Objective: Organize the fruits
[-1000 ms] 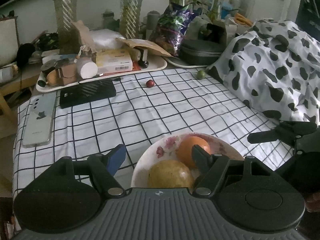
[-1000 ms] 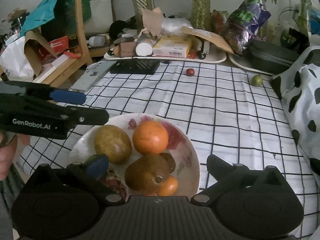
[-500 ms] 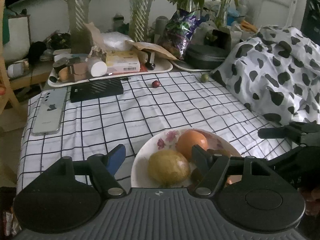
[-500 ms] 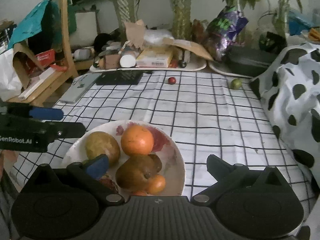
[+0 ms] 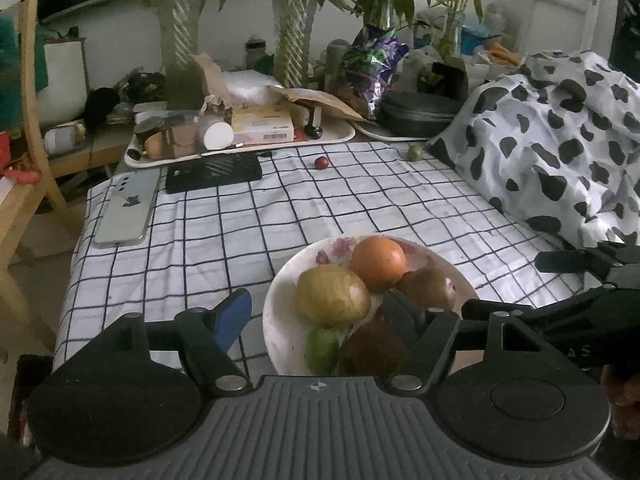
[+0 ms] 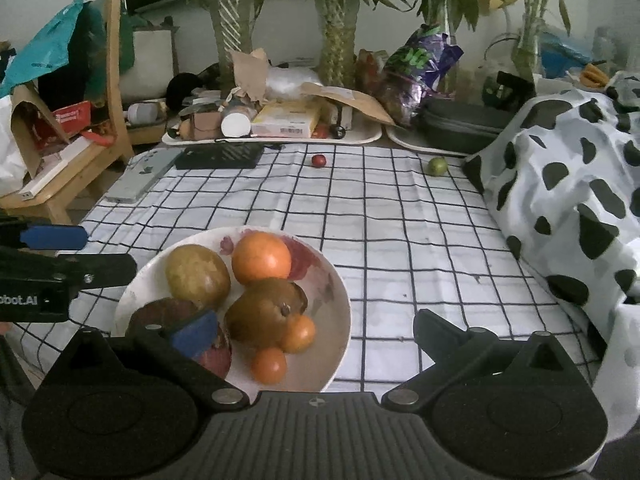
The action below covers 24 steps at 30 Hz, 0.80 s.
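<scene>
A white floral plate (image 5: 280, 292) (image 6: 340, 320) sits near the front of the checked cloth. It holds an orange (image 5: 378, 262) (image 6: 261, 257), a yellowish round fruit (image 5: 332, 296) (image 6: 197, 274), a brown fruit (image 5: 426, 288) (image 6: 264, 312), two small oranges (image 6: 298, 334) and a dark red fruit (image 6: 216, 356). At the far end of the cloth lie a small red fruit (image 5: 321, 162) (image 6: 318, 160) and a small green fruit (image 5: 415, 153) (image 6: 437, 166). My left gripper (image 5: 316, 316) (image 6: 60, 256) hangs open over the plate's near left side. My right gripper (image 6: 314, 330) (image 5: 580, 280) is open above its near right side. Neither holds anything.
A phone (image 5: 128, 208) and a black flat device (image 5: 214, 172) lie at the cloth's far left. Behind them is a cluttered white tray (image 5: 240, 136), a black case (image 5: 420, 116) and plant vases. A cow-print blanket (image 5: 560, 140) bounds the right side, a wooden chair (image 5: 28, 120) the left.
Both grippers have drawn back from the far end of the table, so more of the plate and its fruit shows in each view. The jaws have kept the same width.
</scene>
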Motion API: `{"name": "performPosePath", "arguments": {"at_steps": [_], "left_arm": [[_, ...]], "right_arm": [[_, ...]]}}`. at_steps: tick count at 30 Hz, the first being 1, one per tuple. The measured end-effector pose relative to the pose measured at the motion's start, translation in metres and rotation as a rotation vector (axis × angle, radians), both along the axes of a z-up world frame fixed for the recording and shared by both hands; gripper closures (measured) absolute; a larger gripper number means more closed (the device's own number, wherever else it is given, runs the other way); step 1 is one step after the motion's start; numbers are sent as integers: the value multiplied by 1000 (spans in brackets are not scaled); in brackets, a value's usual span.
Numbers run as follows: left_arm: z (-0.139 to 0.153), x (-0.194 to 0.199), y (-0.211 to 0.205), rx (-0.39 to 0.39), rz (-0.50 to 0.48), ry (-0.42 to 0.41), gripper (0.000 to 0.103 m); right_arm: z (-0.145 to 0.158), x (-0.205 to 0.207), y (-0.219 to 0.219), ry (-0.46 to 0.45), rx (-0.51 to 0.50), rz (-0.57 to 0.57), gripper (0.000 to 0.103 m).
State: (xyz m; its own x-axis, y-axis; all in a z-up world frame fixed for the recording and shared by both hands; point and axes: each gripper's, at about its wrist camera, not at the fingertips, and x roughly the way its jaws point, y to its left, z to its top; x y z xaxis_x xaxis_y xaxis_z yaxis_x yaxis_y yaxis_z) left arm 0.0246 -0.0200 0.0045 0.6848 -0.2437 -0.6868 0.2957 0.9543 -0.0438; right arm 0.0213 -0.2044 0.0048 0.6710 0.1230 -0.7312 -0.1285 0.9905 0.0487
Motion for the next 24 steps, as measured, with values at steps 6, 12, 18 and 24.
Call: {"name": "performPosePath", "arguments": {"at_steps": [6,12,18,24], "left_arm": [[1,-16,-3,23,11,2,32],[0,-26,-3,23,10,17,32],[-6,-26,-7,57,9,58,20],[-9,-23,-3,56,27,86,0]], "right_arm": [[0,-11,1,11,-22,-20,0],[-1,-20,1,29,-30,-38,0],[-2,-25,4,46,-55,-55,0],[-6,-25,2,85,-71,-73,0]]}}
